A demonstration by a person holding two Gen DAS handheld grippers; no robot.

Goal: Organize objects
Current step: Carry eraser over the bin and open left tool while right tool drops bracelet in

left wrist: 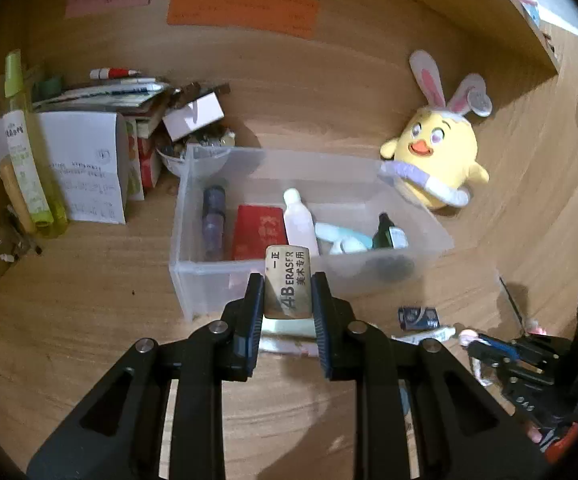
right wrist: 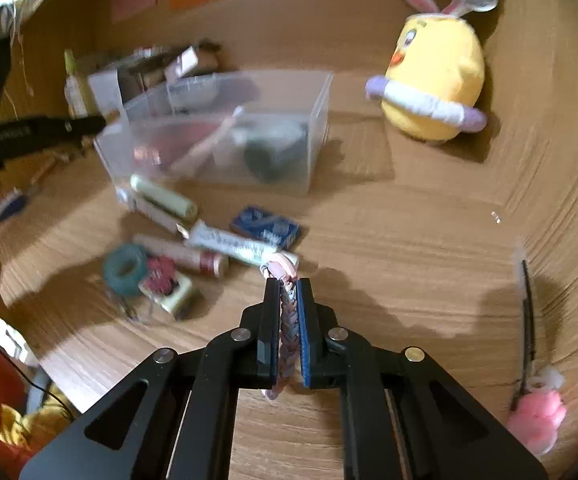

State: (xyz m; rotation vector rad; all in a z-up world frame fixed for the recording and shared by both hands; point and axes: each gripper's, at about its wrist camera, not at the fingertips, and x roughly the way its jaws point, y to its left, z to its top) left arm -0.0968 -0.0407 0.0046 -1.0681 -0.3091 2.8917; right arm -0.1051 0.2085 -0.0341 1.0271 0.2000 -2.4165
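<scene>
**Eraser held at the bin, braided band clamped in the other gripper**

Left gripper [left wrist: 287,280]: closed on an eraser [left wrist: 287,284], which is held upright between the pads, its printed face toward the camera. The eraser is seen in front of the near wall of a clear plastic bin [left wrist: 249,280] standing on the wooden tabletop [left wrist: 89,288].

Bin contents noted: a dark tube [left wrist: 213,220] along the left wall, a red packet [left wrist: 260,232], a white bottle [left wrist: 299,220], a pale blue item [left wrist: 343,238] and a small dark bottle [left wrist: 387,232] toward the right wall.

Right gripper [right wrist: 289,284]: jaws pressed nearly together on a pink and grey braided band [right wrist: 289,320], which runs lengthwise between the pads and sticks out past the tips.

On the tabletop, between the right gripper and the bin, loose things are scattered: a blue box [right wrist: 267,226], a white tube [right wrist: 233,246], a teal tape roll [right wrist: 124,270] and a pale green tube [right wrist: 165,196]. This view is blurred, so finer detail cannot be told.

A yellow plush chick [left wrist: 435,156] with rabbit ears is set beyond the bin's right end, toward the back edge of the tabletop. A pile of books and papers [left wrist: 101,128] and a green spray bottle [left wrist: 21,140] are stacked in the back left corner. A pink hair clip [right wrist: 535,412] lies apart, well to the right of the right gripper.
</scene>
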